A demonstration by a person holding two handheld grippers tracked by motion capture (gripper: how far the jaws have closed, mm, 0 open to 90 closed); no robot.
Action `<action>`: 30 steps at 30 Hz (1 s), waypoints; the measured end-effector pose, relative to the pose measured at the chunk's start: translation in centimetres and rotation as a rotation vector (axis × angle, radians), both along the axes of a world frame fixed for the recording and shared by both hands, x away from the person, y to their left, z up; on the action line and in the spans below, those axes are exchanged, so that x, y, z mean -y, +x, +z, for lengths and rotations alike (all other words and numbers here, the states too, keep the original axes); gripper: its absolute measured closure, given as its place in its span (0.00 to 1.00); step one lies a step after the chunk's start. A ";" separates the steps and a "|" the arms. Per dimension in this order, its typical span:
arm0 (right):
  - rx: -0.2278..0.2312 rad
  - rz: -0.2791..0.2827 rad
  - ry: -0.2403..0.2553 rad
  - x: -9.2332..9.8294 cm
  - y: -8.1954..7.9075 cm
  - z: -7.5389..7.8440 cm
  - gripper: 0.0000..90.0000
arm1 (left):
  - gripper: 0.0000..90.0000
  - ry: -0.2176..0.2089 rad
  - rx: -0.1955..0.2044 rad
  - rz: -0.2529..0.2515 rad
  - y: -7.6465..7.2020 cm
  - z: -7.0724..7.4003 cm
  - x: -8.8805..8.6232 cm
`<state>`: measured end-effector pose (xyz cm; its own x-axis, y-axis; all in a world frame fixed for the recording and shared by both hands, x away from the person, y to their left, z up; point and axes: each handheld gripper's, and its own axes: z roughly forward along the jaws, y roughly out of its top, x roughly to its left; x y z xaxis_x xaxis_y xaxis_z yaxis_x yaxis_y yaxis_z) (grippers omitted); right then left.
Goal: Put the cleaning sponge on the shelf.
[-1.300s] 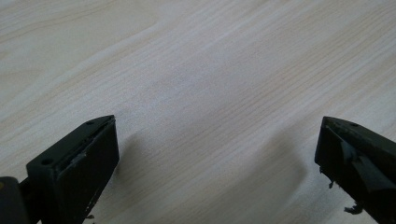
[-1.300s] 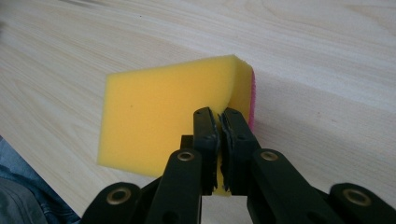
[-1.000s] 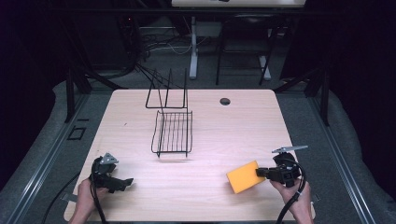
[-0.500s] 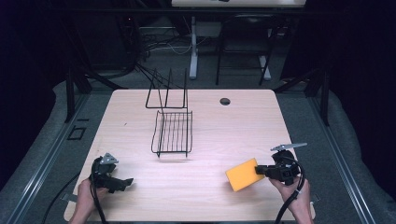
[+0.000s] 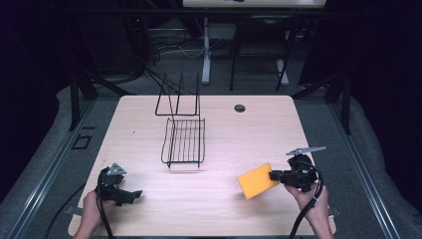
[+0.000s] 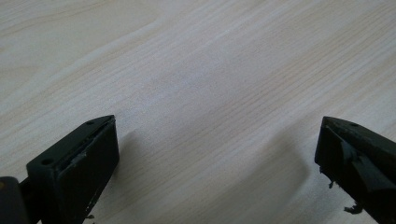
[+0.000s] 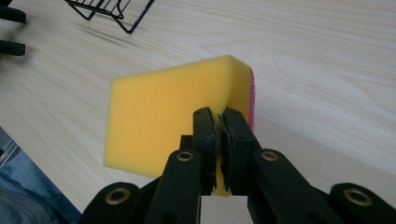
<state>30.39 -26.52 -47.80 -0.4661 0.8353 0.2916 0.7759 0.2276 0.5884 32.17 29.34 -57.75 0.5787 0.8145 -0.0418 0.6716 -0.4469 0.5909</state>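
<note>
Right gripper (image 7: 218,140): its jaws are seen pinched nearly together on one edge of a yellow sponge (image 7: 177,112), the foam squeezed thin between them.
Sponge: it is held at the near right of the tabletop (image 5: 214,199), in front of the right hand (image 5: 312,205); a pink scouring face is seen along its far side in the right gripper view. Whether its lower corner touches the wood cannot be told.
Left gripper (image 6: 215,154): its jaws are spread wide with bare wood between them; it is kept low at the near left, well apart from the sponge.
Wire rack (image 5: 184,142): it stands mid-tabletop, empty, with upright wire loops at its far end.
Risk, grip: only a thin margin of soft foam is caught, so the sponge could probably be pulled free or swung by a quick move.
Risk, rack: should the sponge be carried there, the light wire frame could be nudged or tipped by it.
Risk, cable: the trailing lead could be snagged at the tabletop edge.
</note>
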 end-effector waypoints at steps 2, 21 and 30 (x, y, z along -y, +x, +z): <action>0.009 0.001 0.004 -0.2 0.1 0.1 0.95 | 0.00 -0.002 -0.001 0.000 0.0 0.0 0.0; 0.059 0.042 0.015 -2.7 1.6 1.8 0.95 | 0.00 -0.001 0.006 0.002 -0.1 0.0 0.0; 0.073 0.059 0.022 -3.6 2.1 2.1 0.95 | 0.00 -0.003 0.005 0.001 -0.1 0.0 0.0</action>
